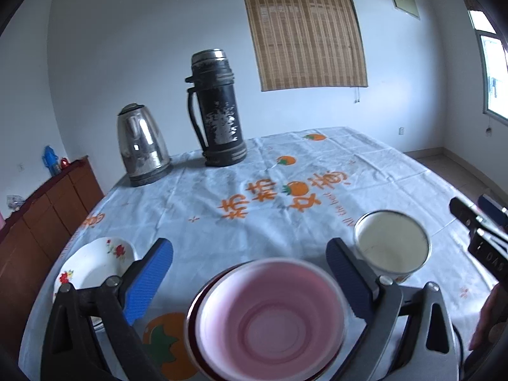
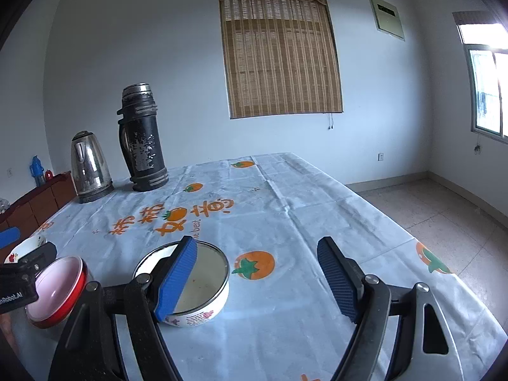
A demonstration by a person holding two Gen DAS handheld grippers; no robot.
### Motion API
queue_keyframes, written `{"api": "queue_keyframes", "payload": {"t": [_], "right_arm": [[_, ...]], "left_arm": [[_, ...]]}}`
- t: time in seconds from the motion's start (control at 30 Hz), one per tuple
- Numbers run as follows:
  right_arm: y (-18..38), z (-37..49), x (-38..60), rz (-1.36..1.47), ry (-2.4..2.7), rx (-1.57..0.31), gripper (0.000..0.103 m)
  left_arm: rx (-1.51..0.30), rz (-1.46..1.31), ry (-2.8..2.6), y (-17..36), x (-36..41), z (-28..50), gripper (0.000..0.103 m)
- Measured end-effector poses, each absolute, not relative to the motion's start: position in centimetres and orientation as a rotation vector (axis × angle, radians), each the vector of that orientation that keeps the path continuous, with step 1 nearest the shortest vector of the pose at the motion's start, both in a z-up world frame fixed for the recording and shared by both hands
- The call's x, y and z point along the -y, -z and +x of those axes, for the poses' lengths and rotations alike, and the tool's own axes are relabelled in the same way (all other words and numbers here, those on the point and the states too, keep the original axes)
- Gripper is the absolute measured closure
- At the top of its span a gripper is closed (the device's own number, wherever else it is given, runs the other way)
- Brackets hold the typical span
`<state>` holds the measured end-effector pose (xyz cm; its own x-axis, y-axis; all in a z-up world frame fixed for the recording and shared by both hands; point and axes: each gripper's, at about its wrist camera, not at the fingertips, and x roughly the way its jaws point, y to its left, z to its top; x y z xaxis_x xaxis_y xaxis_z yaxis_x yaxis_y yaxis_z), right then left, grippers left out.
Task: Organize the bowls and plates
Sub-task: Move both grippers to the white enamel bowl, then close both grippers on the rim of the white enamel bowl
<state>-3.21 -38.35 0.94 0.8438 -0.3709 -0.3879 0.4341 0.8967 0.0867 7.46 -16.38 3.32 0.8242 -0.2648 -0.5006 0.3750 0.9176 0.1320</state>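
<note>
A red bowl with a pink inside (image 1: 270,320) sits on the table right below my left gripper (image 1: 250,273), which is open, its blue pads on either side above the bowl. It also shows in the right wrist view (image 2: 60,289). A white enamel bowl with a metal rim (image 1: 392,243) stands to its right; in the right wrist view this enamel bowl (image 2: 203,285) is just beyond the left pad of my open right gripper (image 2: 257,273). A white flowered plate (image 1: 95,263) lies at the left, also seen in the right wrist view (image 2: 25,247).
A steel kettle (image 1: 141,149) and a tall black thermos (image 1: 217,109) stand at the table's far left. The table wears a white cloth with orange prints (image 1: 285,187). A wooden cabinet (image 1: 41,219) runs along the left. Tiled floor (image 2: 444,209) lies to the right.
</note>
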Motion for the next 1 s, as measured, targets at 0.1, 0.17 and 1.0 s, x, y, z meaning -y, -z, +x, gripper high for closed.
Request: {"api": "queue_keyframes", "payload": {"t": [0.1,0.17,1.0], "right_arm": [[-0.9,-3.4,39.4,0.219,0.414,-0.367,0.023],[-0.8,-3.3,39.9,0.244,0.4,-0.379,0.026],[2.9,1.1,40.7,0.457,0.156,-0.603,0.062]], "left_arm": [[-0.551,0.189,0.421,-4.3,17.3,8.2,0.004],[-0.591,0.174,0.453,-4.5,18.2,8.8,0.006],[-0.923,0.195,0.517,0.3,27.1,13.6,0.07]]}}
